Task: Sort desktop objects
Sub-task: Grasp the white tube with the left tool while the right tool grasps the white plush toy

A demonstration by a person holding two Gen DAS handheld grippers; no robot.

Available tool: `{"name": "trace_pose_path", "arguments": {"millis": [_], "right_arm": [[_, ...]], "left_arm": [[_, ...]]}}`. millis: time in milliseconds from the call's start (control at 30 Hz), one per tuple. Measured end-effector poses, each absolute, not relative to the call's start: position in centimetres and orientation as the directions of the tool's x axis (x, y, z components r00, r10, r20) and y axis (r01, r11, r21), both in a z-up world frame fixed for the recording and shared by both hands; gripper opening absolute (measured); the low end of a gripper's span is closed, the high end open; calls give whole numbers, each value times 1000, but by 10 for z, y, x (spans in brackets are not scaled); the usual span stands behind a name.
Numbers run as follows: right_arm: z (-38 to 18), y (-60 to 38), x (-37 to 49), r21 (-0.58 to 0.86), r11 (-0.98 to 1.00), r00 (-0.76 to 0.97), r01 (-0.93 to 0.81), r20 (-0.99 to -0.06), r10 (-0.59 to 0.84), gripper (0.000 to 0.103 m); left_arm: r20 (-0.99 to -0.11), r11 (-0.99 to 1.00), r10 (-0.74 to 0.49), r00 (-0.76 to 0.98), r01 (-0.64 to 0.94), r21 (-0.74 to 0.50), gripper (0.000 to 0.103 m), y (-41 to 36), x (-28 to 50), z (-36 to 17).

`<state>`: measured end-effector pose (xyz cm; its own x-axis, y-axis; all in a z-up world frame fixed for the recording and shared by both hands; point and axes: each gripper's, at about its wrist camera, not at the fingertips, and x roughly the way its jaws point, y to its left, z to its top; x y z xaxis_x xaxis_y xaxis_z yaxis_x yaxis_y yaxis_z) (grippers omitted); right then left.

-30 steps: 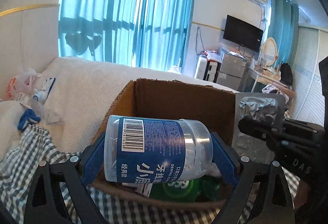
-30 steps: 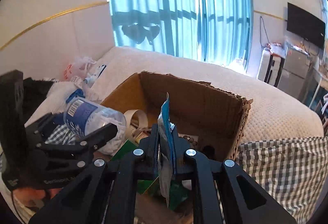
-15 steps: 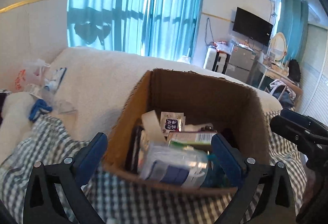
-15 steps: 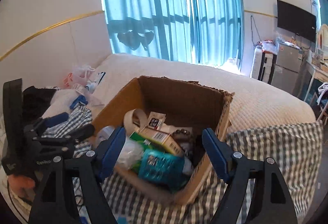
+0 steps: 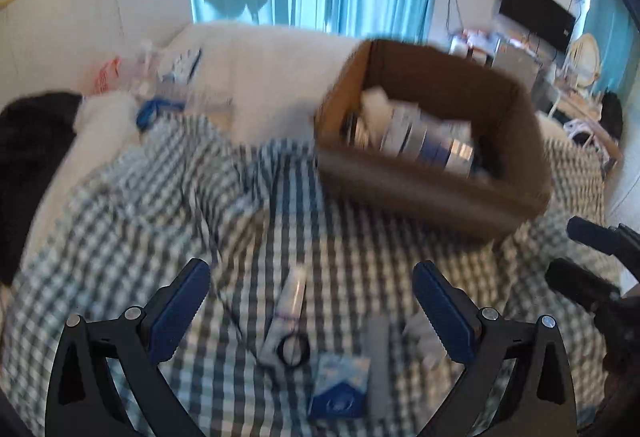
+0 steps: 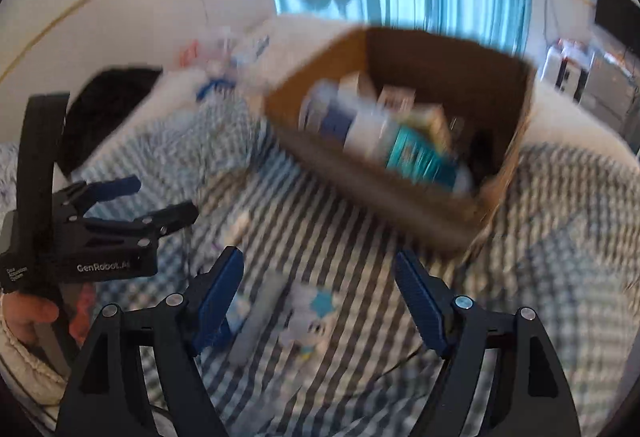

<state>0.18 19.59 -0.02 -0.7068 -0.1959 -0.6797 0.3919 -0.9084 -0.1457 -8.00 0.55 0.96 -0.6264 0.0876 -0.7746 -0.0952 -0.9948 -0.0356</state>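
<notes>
Hovering over rumpled checked cloth (image 5: 280, 221), the left gripper (image 5: 312, 301) and right gripper (image 6: 320, 293) gape empty; the brown corrugated cardboard box (image 5: 420, 189), crammed with blurred cartons, sits beyond, a white tube (image 5: 290, 301) and blue-white sachet (image 5: 340, 385) lying loose.

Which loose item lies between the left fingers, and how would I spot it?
Start at the cardboard box on the checked cloth, then come toward the camera. Midway between the open left fingers lies a white tube. Unlike the flat blue packet nearby, it is long and slim.

Both wrist views look down over checked cloth (image 5: 304, 237); share cardboard box (image 5: 432, 193) ahead.
</notes>
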Motion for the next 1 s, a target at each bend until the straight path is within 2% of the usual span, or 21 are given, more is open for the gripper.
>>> {"name": "trace_pose_path", "arguments": {"millis": [133,233,333,533,700,833,867,933,967,1000], "right_arm": [[-48,189,-11,-184,-891,-643,415,-753,-144,70],[-65,187,-18,-190,-885,-617,426,-776,-131,69],[-80,187,-29,-192,-884,-593,426,-797,-113,69],[-101,189,-44,-185,-886,-553,425,-828,-92,61],[-108,185,-51,-185,-888,-540,421,-838,-81,50],[-112,183,-53,-198,-887,-540,418,-839,-68,47],[-112,183,-53,-196,-888,-543,415,-837,-68,47],[-113,183,-53,-200,-887,-544,416,-837,-66,47],[-113,183,-52,-201,-887,-544,416,-836,-66,47],[-112,183,-52,-201,-887,-543,417,-837,-66,47]], "left_arm": [[-785,-990,123,-607,-124,-60,103,5,-80,-44],[-797,-983,176,-578,-141,-116,103,3,-83,-78],[-831,-986,161,-533,-124,-112,103,0,-93,-99],[-841,-986,165,-516,-66,-153,103,-11,-109,-115],[-842,-993,114,-528,-50,-104,103,-12,-123,-123],[-850,-995,101,-517,-54,-85,102,-10,-130,-130],[-855,-996,92,-511,-51,-77,97,-10,-132,-131],[-861,-998,65,-505,-31,-57,74,-15,-137,-135],[-861,-998,59,-506,-23,-55,54,-17,-137,-135],[-862,-998,68,-503,-25,-64,47,-19,-137,-136]]}}
